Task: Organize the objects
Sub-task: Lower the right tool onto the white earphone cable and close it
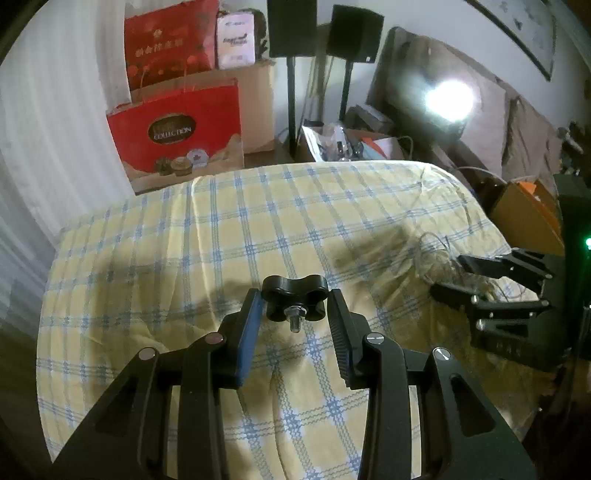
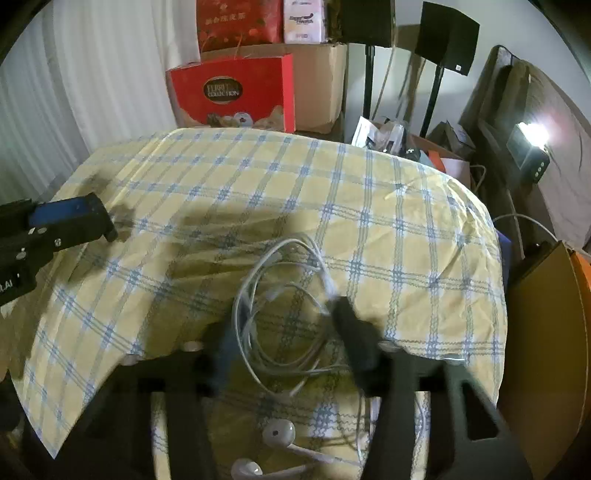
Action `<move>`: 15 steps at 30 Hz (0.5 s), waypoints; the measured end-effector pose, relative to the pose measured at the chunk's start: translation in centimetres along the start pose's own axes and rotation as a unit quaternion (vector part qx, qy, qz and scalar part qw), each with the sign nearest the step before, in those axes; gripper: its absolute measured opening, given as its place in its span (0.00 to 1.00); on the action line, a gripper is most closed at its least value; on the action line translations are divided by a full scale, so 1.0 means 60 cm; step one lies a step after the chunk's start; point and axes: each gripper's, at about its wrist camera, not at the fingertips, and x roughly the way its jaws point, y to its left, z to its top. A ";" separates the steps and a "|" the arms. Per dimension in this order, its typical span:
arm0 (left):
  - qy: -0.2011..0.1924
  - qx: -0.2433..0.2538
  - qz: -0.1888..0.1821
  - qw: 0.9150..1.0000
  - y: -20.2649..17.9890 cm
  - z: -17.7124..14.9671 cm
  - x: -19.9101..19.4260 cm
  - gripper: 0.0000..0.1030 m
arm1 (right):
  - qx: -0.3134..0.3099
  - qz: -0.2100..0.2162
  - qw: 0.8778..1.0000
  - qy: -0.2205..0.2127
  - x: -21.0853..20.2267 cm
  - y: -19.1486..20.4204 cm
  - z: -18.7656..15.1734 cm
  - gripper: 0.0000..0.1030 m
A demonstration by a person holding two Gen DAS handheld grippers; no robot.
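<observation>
My left gripper point(image 1: 294, 297) is shut on a black lobed knob point(image 1: 295, 291) with a short metal screw pointing back at the camera, held just above the yellow and blue checked cloth point(image 1: 184, 258). White wired earphones point(image 2: 280, 306) lie coiled on the cloth, with two earbuds point(image 2: 279, 432) near the bottom edge. My right gripper point(image 2: 288, 314) is open, its blurred fingers point(image 2: 354, 332) either side of the cable coil. In the left wrist view the right gripper point(image 1: 461, 278) is at the right edge over the cable tangle point(image 1: 432, 258). The left gripper point(image 2: 103, 221) shows at the far left.
Red gift bags point(image 1: 177, 136) and a cardboard box point(image 1: 258, 103) stand behind the covered table. Two black speakers on stands point(image 1: 291, 29) and a cluttered open box point(image 1: 347, 142) are at the back. A bright lamp point(image 1: 448, 98) glares at the right, near a brown box point(image 1: 524, 218).
</observation>
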 end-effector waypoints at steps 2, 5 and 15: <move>-0.001 0.001 0.000 1.000 0.000 0.000 -0.002 0.33 | 0.001 0.004 1.000 -0.003 -0.001 0.003 0.002 0.28; -0.004 -0.001 0.001 1.000 0.003 0.002 -0.006 0.33 | 0.006 0.009 1.000 -0.007 -0.001 0.005 0.007 0.14; -0.011 -0.016 0.008 1.000 0.019 0.002 -0.024 0.33 | 0.010 0.012 1.000 -0.022 -0.029 0.018 0.003 0.04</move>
